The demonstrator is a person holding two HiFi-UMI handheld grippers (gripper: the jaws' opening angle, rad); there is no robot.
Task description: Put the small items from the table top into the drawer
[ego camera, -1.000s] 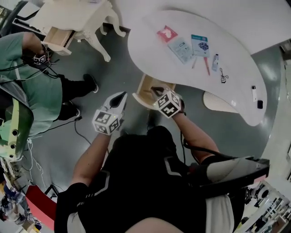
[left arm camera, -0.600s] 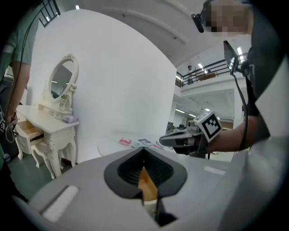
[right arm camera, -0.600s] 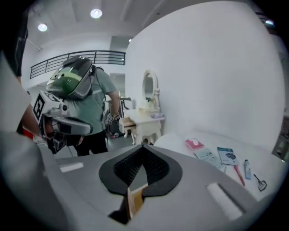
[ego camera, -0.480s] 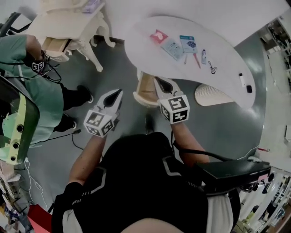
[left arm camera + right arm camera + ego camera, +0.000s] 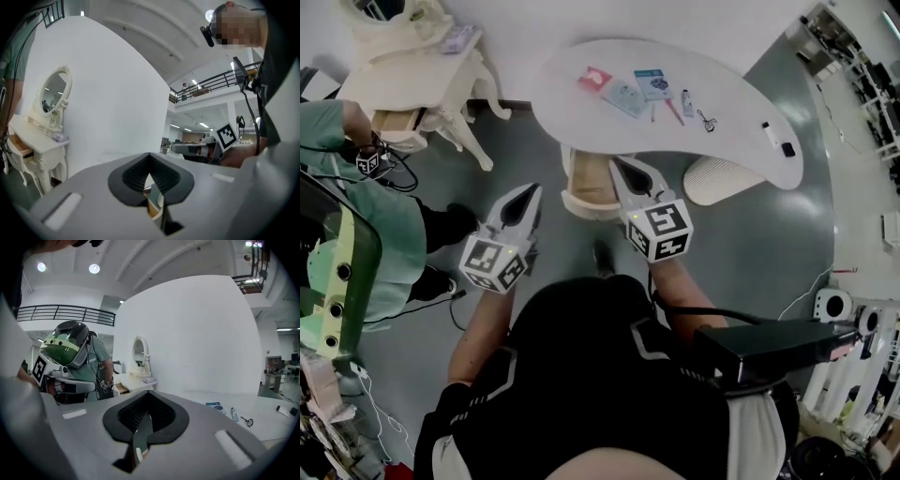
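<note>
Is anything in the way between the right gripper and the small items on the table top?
Nothing visible. The right gripper, shut and empty, is by the open drawer; the small items lie uncovered on the table.

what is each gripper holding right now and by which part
Nothing. The left gripper and the right gripper both have jaws shut on nothing; the small items lie on the table.
</note>
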